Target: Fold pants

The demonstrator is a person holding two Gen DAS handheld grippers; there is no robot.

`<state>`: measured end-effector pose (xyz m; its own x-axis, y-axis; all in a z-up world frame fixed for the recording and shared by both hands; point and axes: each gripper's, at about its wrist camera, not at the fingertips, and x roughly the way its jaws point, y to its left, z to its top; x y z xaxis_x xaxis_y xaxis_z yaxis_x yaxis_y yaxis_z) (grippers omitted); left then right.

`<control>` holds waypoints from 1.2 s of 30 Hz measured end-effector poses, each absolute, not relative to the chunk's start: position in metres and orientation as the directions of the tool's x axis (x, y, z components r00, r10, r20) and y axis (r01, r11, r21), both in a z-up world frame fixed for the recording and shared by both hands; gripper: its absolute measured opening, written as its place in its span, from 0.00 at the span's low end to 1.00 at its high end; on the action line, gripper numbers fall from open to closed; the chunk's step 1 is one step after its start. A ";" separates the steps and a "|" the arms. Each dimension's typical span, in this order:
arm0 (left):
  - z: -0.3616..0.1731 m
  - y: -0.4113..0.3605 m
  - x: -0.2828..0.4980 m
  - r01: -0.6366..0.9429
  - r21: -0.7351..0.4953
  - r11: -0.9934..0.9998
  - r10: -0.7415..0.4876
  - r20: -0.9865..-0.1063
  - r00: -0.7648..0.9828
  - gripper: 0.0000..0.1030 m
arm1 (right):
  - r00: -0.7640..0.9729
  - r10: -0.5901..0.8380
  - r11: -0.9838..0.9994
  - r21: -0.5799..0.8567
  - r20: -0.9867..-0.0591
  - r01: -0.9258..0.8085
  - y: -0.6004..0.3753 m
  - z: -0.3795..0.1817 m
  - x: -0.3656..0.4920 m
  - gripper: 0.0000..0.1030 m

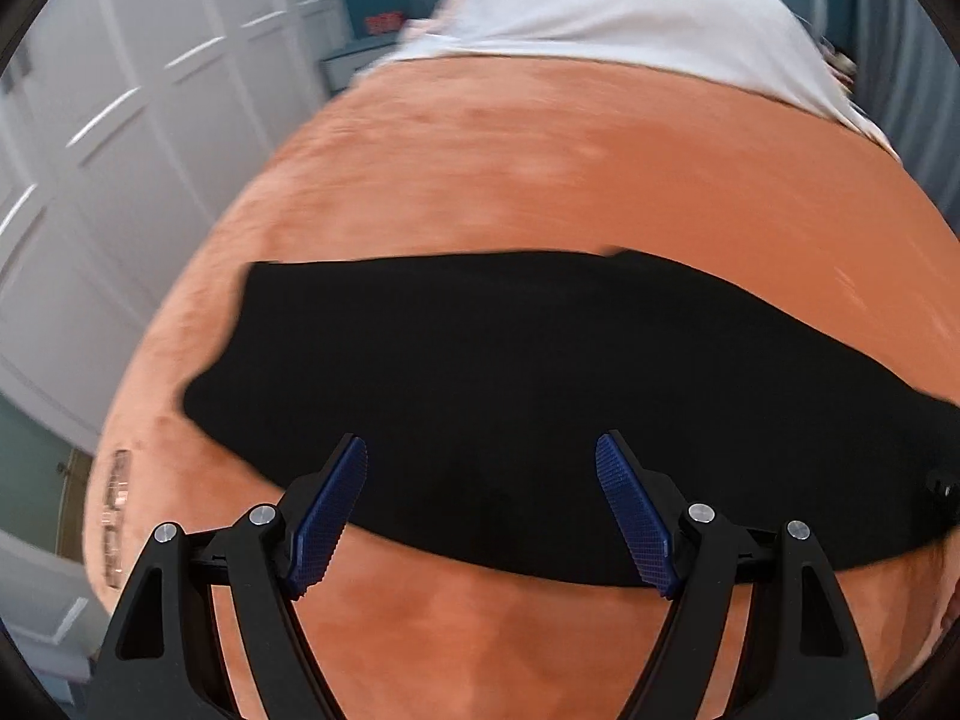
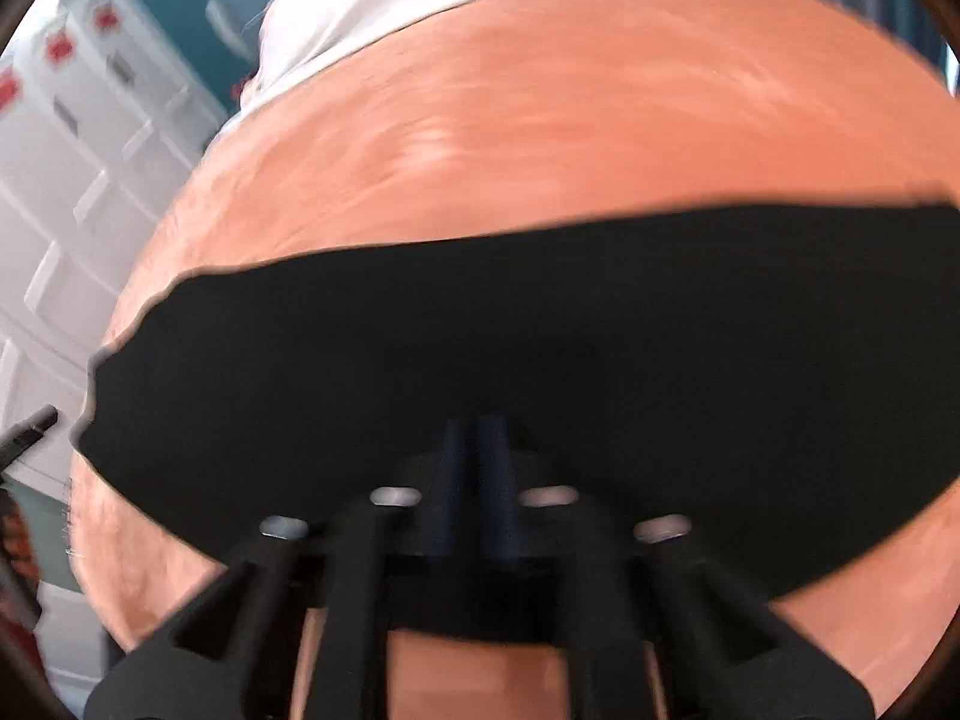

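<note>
Black pants point(image 1: 510, 372) lie flat in a long band across an orange blanket point(image 1: 540, 180) on a bed. My left gripper point(image 1: 480, 462) is open, its blue pads point(image 1: 327, 516) spread wide just above the near edge of the pants, holding nothing. In the right wrist view the pants point(image 2: 540, 330) stretch across the frame. My right gripper point(image 2: 477, 438) has its jaws together over the near edge of the pants; the view is blurred and I cannot see whether cloth is pinched between them.
A white sheet point(image 1: 600, 6) covers the far end of the bed. White cupboard doors point(image 1: 120, 150) stand to the left, also in the right wrist view point(image 2: 72, 180). The bed's left edge point(image 1: 114, 480) drops off near the pants' end.
</note>
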<state>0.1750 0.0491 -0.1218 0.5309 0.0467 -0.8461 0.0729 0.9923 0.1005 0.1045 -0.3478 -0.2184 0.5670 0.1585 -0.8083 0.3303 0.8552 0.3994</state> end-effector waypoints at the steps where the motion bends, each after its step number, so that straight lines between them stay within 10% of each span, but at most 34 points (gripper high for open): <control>1: -0.122 0.032 0.171 0.095 0.101 0.990 0.036 -0.850 0.525 0.74 | 0.588 0.067 0.859 0.346 -0.806 0.377 -0.371 -0.206 0.088 0.04; 8: -0.118 -0.064 0.148 0.210 0.119 0.970 -0.004 -0.862 0.506 0.75 | 0.618 -0.172 0.781 0.276 -0.767 0.561 -0.488 -0.192 0.036 0.44; 14: -0.112 -0.122 0.132 0.271 0.175 0.947 0.009 -0.854 0.520 0.79 | 0.612 -0.133 0.836 0.243 -0.780 0.492 -0.527 -0.201 0.071 0.46; 16: -0.112 -0.130 0.132 0.280 0.187 0.942 0.015 -0.853 0.521 0.79 | 0.608 -0.090 0.878 0.226 -0.788 0.423 -0.522 -0.205 0.092 0.07; 20: -0.114 -0.143 0.133 0.283 0.226 0.932 0.044 -0.846 0.531 0.79 | 0.702 -0.139 0.908 0.193 -0.699 0.373 -0.534 -0.166 0.085 0.06; 24: -0.123 -0.147 0.138 0.279 0.243 0.929 0.065 -0.850 0.523 0.79 | 0.564 -0.072 0.889 0.204 -0.822 0.411 -0.555 -0.222 0.105 0.23; 29: -0.127 -0.144 0.139 0.268 0.270 0.925 0.090 -0.840 0.535 0.79 | 0.669 -0.128 0.810 0.312 -0.732 0.497 -0.552 -0.190 0.056 0.50; 36: -0.125 -0.123 0.129 0.248 0.236 0.940 0.076 -0.849 0.522 0.79 | 0.656 -0.032 0.672 0.470 -0.754 0.573 -0.547 -0.217 -0.005 0.52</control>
